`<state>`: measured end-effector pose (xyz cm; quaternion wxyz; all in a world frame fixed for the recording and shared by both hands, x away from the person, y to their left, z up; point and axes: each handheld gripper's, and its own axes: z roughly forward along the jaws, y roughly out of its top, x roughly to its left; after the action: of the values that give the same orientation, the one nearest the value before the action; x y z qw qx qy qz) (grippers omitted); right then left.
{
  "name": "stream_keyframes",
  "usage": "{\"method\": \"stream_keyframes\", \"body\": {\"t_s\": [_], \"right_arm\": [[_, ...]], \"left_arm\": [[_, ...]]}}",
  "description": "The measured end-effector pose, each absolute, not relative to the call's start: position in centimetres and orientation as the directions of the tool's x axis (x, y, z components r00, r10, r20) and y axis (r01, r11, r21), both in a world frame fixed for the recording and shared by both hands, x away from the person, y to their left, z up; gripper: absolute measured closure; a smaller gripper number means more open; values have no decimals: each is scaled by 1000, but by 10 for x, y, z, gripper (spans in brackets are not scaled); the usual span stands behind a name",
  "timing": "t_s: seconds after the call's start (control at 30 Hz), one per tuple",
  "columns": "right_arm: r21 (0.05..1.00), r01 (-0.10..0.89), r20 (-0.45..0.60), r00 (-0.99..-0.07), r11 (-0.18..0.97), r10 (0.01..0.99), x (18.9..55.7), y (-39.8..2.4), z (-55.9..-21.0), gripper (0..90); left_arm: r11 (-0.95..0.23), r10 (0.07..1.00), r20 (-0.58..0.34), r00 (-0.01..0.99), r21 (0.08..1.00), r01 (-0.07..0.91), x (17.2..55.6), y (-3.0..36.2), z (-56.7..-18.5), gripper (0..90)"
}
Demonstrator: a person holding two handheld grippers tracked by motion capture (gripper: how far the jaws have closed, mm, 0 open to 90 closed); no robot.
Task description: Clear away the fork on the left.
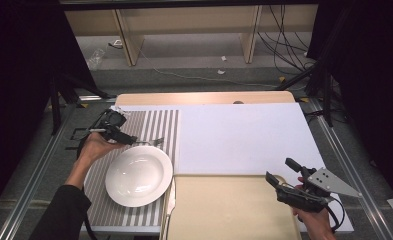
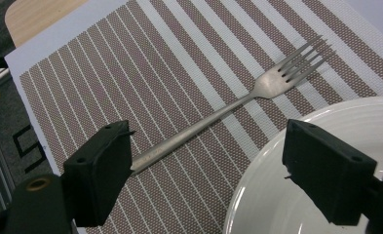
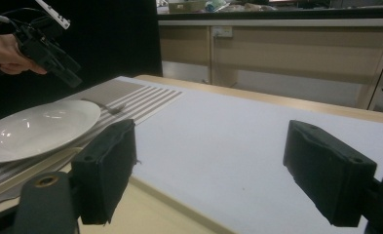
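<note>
— What have I got on the left side?

— My left gripper (image 1: 129, 138) hangs over the far part of the striped mat (image 1: 154, 122), released, its blocky black jaws spread wide. In the left gripper view the fork (image 2: 228, 109) lies flat on the mat between them: slim brushed metal, four tines pointing away from the gripper, the handle's end just beside one jaw. I cannot tell whether that jaw touches it. Nothing is gripped.

— And the mat itself?

— Woven, with a fine dotted mesh texture, brown bands split by thin and wide white stripes. It covers the table's left side, on top of a white sheet (image 1: 239, 135) that runs smooth and matte to the right edge.

— The plate?

— Round, glossy white ceramic, a shallow well with a broad rim (image 1: 115, 181). It sits on the mat's near half, and the fork lies just beyond its far edge.

— The right side?

— My right gripper (image 1: 280, 175) is held at the near right corner, above the far right corner of a tan tray (image 1: 229, 210). The tray is a smooth rectangle with rounded corners at the near edge. Those jaws are also parted and hold nothing; in the right gripper view the white sheet shows between them.
</note>
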<state>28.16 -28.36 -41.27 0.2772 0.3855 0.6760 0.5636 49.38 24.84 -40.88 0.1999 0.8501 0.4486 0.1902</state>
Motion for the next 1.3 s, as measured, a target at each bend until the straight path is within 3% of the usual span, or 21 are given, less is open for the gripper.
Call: {"method": "stream_keyframes", "body": {"t_s": [0.9,1.3], "right_arm": [[975,210,60,-554,70,830,281,-283,-413,206],[975,209,53,-557,78,829,281,-283,-413,206]], "left_arm": [[-557,817,64,573,345,755,536,255,-447,262],[-577,802,56,594,324,750,540,252,-454,337]]}}
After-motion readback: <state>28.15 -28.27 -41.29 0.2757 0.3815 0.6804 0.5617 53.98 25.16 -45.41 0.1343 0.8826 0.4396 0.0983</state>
